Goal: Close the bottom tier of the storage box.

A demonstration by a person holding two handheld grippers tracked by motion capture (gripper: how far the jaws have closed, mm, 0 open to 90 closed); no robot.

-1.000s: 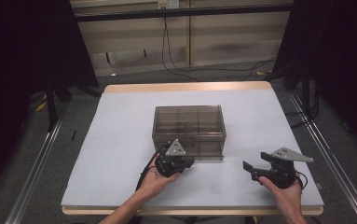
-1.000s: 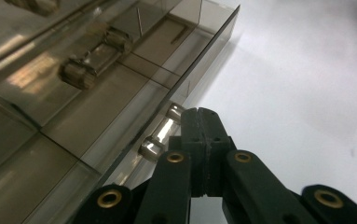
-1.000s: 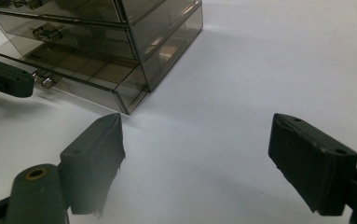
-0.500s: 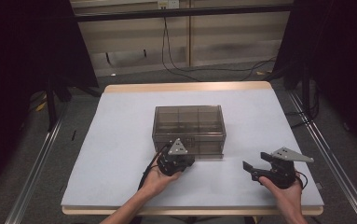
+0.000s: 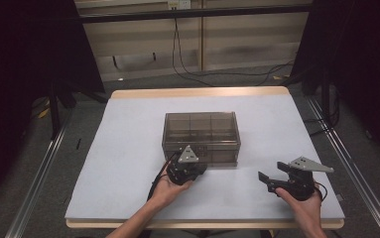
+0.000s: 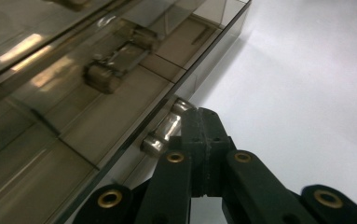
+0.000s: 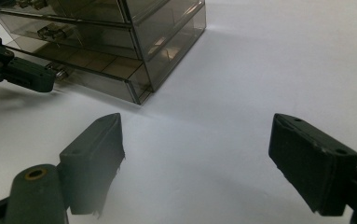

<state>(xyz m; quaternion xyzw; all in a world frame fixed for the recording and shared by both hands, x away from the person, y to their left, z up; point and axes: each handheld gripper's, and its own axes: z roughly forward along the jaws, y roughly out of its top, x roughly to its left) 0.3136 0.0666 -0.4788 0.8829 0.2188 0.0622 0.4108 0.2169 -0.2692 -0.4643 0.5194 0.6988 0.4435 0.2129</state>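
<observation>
With your left claw [image 6: 204, 135] clenched on the small metal drawer handle [image 6: 164, 132] of the smoky transparent plastic box [image 5: 201, 137] mid-bench and your right claw [image 7: 195, 163] released at 4 o'clock, any pull risked dragging the unbraced box.

From above I see a brightly lit white table [image 5: 128, 148] ringed by near-black surroundings, sharp at the centre and softer toward the edges. The smoky plastic box [image 5: 201, 137] drops a faint shadow onto the table. In the left gripper view, warm glare streaks the box's panels [image 6: 24, 46], and my left gripper [image 6: 206, 135] looks dark but reasonably crisp. In the right gripper view, my right gripper [image 7: 213, 163] is blurred up close, and the table washes out pale.
</observation>
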